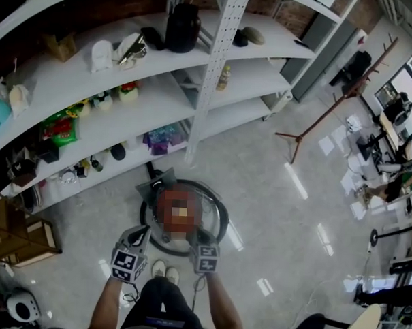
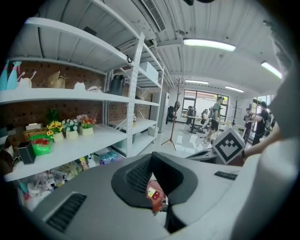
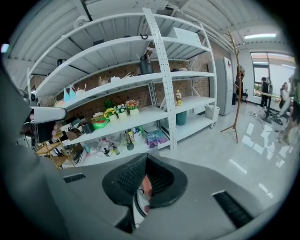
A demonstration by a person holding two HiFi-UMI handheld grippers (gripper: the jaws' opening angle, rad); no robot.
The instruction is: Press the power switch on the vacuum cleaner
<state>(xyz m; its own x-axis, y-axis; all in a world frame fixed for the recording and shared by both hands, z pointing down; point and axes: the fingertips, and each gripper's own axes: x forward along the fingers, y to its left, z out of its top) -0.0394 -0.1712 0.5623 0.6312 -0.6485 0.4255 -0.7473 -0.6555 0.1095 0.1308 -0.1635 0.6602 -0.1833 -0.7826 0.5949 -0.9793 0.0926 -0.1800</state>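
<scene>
White steel shelving (image 1: 212, 65), crowded with potted flowers (image 2: 70, 126), bottles and a black jug (image 1: 183, 26), rises beyond both grippers. A wooden coat stand (image 1: 331, 108) stands well off past the right gripper's outer side. The left gripper (image 1: 144, 231) and right gripper (image 1: 201, 236) are held side by side, each with its jaws drawn together and clamping nothing, only a thin slit showing between the dark pads. The vacuum cleaner (image 1: 222, 219), a round canister with a black rim, sits on the glossy floor (image 1: 274, 170) directly beneath and just ahead of both sets of tips. Through the left gripper's slit a sliver of its red body with a small label shows; through the right's, a red and white sliver. A mosaic patch covers the canister's top in the head view, so neither the power switch nor any contact between tips and machine can be made out. Each gripper's own grey body blocks the lower part of its view.
</scene>
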